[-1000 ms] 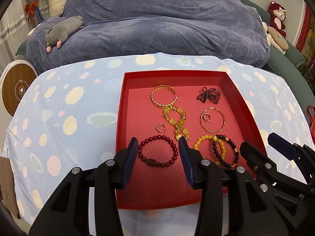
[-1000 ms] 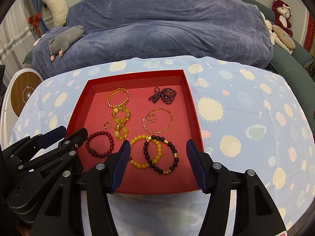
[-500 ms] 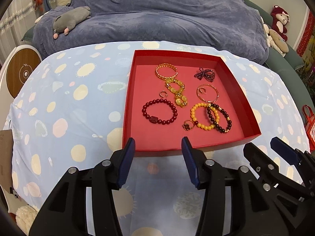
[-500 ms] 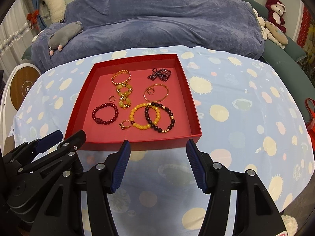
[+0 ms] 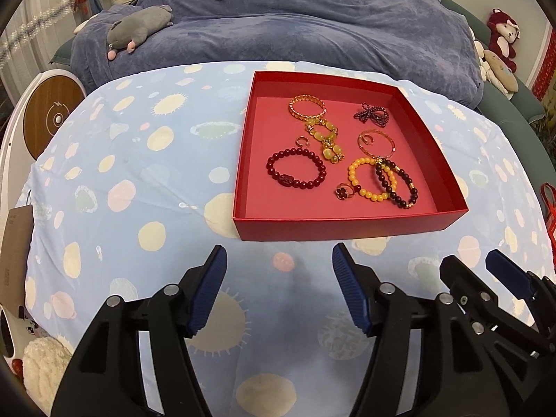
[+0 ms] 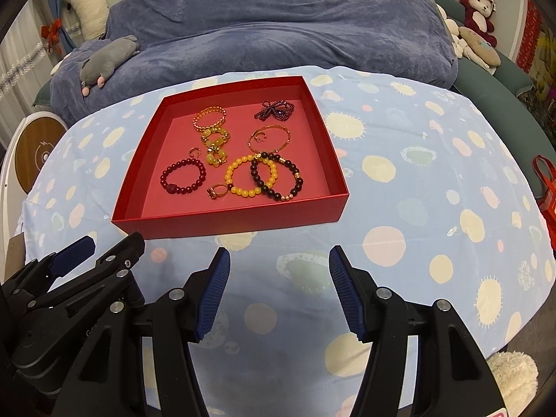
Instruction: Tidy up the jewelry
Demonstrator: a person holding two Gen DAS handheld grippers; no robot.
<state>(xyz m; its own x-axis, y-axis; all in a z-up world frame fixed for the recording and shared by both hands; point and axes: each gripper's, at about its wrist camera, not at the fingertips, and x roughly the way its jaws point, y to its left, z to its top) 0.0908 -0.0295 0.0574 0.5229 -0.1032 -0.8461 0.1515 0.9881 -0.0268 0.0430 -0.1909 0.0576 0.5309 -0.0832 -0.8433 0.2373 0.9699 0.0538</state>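
Hovering over the worktop (image 5: 139, 180), both grippers sit short of the red tray (image 5: 333, 224), nothing between the jaws. Left gripper (image 5: 278, 292): jaws opening, now wide, empty. Right gripper (image 6: 278, 288): jaws wide, empty; it also shows at 4 o'clock in the left view, and the left one at 8 o'clock in the right view. Tray sits at 12 o'clock from both grippers, just beyond the fingertips, on the spotted cloth. Inside it: red bead bracelet (image 5: 296, 168) at 8 o'clock, gold chain bracelet (image 5: 307, 107) at 12, touching the chunky yellow bracelet (image 5: 325, 139) below it, purple bow (image 5: 371, 114) at 1, thin bangle (image 5: 377, 143) mid-right with a small ring inside it. Yellow bead bracelet (image 5: 370, 179) and dark bead bracelet (image 5: 396, 184) overlap at 5 o'clock; ring (image 5: 344, 191) just beside the yellow one. Small hoop (image 5: 303, 141) above the red bracelet.
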